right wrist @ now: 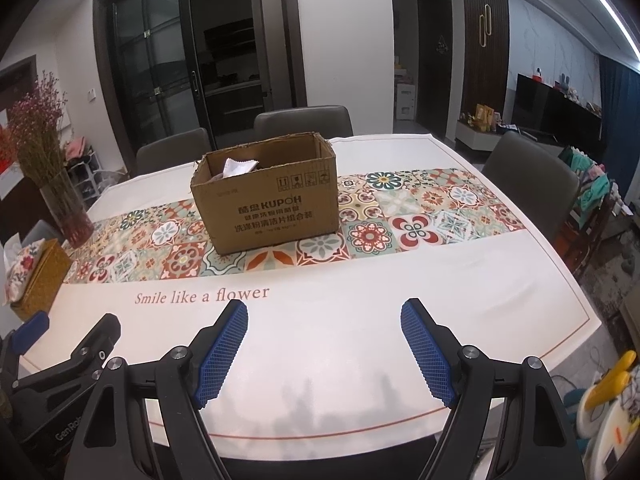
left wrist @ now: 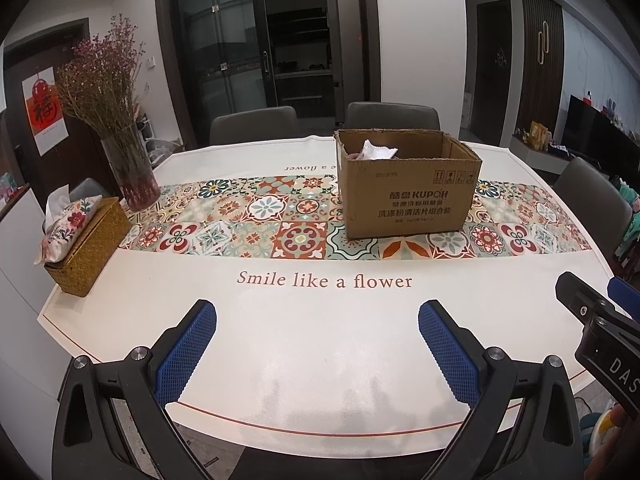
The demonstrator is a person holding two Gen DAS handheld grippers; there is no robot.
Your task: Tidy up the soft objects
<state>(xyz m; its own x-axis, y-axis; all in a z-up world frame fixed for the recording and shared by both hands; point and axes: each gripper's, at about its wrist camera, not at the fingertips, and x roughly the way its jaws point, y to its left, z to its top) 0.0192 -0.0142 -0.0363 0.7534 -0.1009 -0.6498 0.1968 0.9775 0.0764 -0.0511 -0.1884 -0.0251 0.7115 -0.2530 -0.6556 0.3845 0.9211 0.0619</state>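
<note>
We hold the left gripper (left wrist: 318, 322) and the right gripper (right wrist: 325, 322) with jaws spread and nothing between them, both on the near side of the cardboard box (left wrist: 408, 184). White soft items (left wrist: 378, 151) already lie inside the box. No loose soft thing shows near the box, so we should look around before reaching.

Vase of dried flowers (left wrist: 134, 168), woven tissue box (left wrist: 86, 236) (floral cover), grey chairs (left wrist: 253, 123), tiled runner (left wrist: 256, 220)
</note>
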